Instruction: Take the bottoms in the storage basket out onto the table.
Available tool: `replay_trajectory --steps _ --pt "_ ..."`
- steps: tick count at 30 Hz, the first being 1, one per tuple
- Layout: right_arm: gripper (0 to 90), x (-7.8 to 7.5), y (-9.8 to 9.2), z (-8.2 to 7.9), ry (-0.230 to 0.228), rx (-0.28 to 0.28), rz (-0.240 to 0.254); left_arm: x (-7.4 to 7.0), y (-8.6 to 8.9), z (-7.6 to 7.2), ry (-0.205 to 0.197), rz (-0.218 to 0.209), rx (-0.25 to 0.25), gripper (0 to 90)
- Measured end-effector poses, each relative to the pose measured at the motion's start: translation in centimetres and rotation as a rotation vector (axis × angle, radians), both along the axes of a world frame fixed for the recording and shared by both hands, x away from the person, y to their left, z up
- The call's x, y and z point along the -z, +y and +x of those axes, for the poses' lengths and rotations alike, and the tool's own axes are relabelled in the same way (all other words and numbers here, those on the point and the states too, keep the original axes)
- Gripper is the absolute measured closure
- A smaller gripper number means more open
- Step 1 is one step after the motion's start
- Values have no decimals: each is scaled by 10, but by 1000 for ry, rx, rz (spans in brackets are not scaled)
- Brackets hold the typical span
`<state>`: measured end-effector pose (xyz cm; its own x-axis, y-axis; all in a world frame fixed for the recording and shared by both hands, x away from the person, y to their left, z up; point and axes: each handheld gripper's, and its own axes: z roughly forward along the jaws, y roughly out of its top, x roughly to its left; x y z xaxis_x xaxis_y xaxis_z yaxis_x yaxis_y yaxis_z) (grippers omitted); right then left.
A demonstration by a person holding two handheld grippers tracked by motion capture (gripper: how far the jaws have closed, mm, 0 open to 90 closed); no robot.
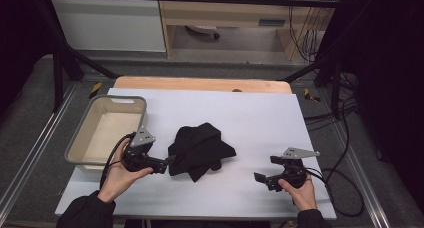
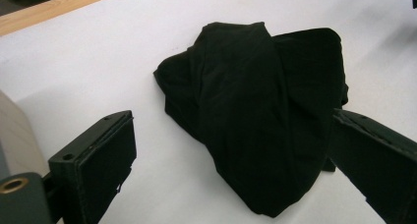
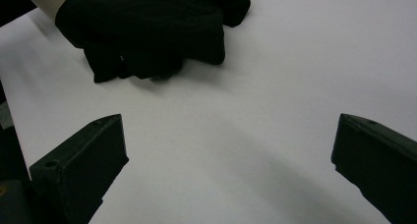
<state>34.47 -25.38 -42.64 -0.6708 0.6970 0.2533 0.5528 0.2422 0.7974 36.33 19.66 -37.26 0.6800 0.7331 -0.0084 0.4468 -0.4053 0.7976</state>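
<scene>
We're at the reach step — left claw point(image 1: 167, 163) released, jaws straddling the near edge of the crumpled black cloth point(image 1: 200, 150) mid-surface, beside the grey plastic bin point(image 1: 82, 133). Right claw point(image 1: 264, 178) released, well apart. Next — clench on fabric.

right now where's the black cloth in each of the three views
High view: the black cloth lies crumpled mid-table, just right of the left gripper.
Left gripper view: centre, reaching toward the lower right, between the open jaws.
Right gripper view: top left, beyond the open jaws.
Shared landmark: the white tabletop under the cloth.
</scene>
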Motion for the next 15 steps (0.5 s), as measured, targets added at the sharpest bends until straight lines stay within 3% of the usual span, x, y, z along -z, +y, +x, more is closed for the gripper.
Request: replay_trajectory --steps 15 --pt "7 0 0 0 -1 1 -1 6 31 -5 6 6 -47 47"
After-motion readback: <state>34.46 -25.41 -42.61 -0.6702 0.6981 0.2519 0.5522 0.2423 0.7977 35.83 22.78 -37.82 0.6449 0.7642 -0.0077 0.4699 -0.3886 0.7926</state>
